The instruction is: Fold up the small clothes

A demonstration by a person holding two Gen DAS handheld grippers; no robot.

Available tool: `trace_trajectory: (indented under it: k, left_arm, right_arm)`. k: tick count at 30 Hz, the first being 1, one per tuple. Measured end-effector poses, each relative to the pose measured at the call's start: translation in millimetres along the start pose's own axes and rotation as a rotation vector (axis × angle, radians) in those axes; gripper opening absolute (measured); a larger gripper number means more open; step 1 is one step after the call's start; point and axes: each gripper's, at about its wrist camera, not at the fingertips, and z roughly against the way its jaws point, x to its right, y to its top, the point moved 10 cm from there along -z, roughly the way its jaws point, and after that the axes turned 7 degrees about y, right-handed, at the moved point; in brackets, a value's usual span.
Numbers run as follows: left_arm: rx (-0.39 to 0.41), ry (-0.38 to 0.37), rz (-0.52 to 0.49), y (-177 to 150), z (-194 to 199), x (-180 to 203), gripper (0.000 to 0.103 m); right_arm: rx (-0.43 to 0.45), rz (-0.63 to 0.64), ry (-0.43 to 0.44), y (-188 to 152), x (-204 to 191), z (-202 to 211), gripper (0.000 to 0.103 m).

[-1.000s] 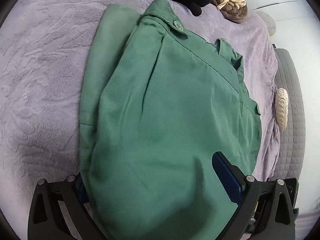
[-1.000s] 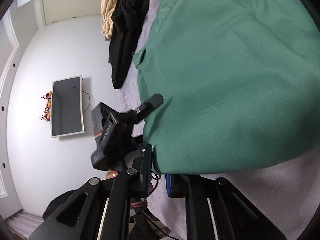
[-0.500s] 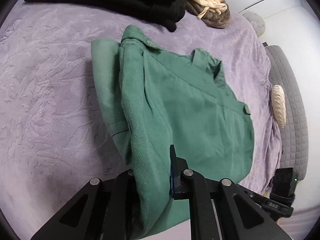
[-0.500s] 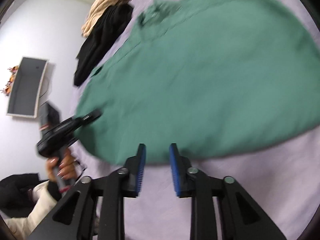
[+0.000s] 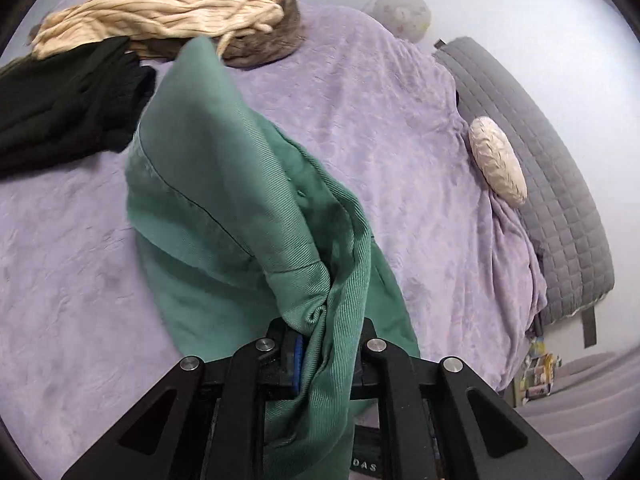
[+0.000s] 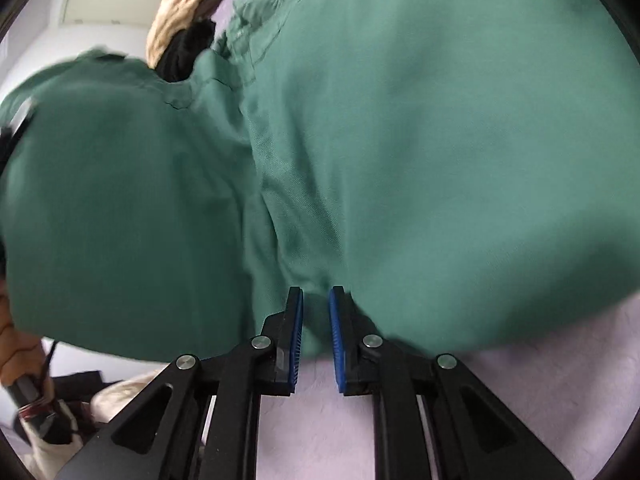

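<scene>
Purple blanket [image 5: 400, 128]: one green garment [image 5: 224, 200], two pillows.

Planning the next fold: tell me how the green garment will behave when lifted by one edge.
Probably floppy: the green garment drapes and bunches where the left gripper pinches it. Its ribbed weave likely grips rather than slips. The unheld part should drag on the purple blanket.

I get soft, even daylight and faint shadows; fisheye bends the edges, and the right wrist view smears the green twill garment [image 6: 420, 140] with motion blur.
</scene>
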Motion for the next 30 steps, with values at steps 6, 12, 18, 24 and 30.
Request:
trace_trajectory:
  k: [6, 12, 18, 24, 30]
  left_arm:
    - [-0.110, 0.040, -0.150, -20.7, -107.5, 95.1, 0.014]
    - [-0.195, 0.235, -0.282, -61.5, -182.5, 120.4, 0.016]
    - [-0.114, 0.175, -0.326, -60.6, -153.4, 145.4, 0.071]
    - [0.046, 0.195, -0.237, -24.4, -87.9, 127.7, 0.084]
    - [0.040, 0.413, -0.062, -31.5, -49.5, 5.4, 0.084]
  right_arm:
    - [0.111, -0.095, 0.086, 4.5, 32.4, 66.6, 0.017]
    - [0.139, -0.192, 0.075, -3.1, 84.2, 96.7, 0.018]
    - [0.135, -0.214, 0.082, -5.1, 100.1, 106.6, 0.018]
    - [0.204, -0.148, -0.005, 6.4, 92.8, 138.0, 0.078]
    - [0.261, 0.005, -0.088, 26.1, 54.5, 159.1, 0.078]
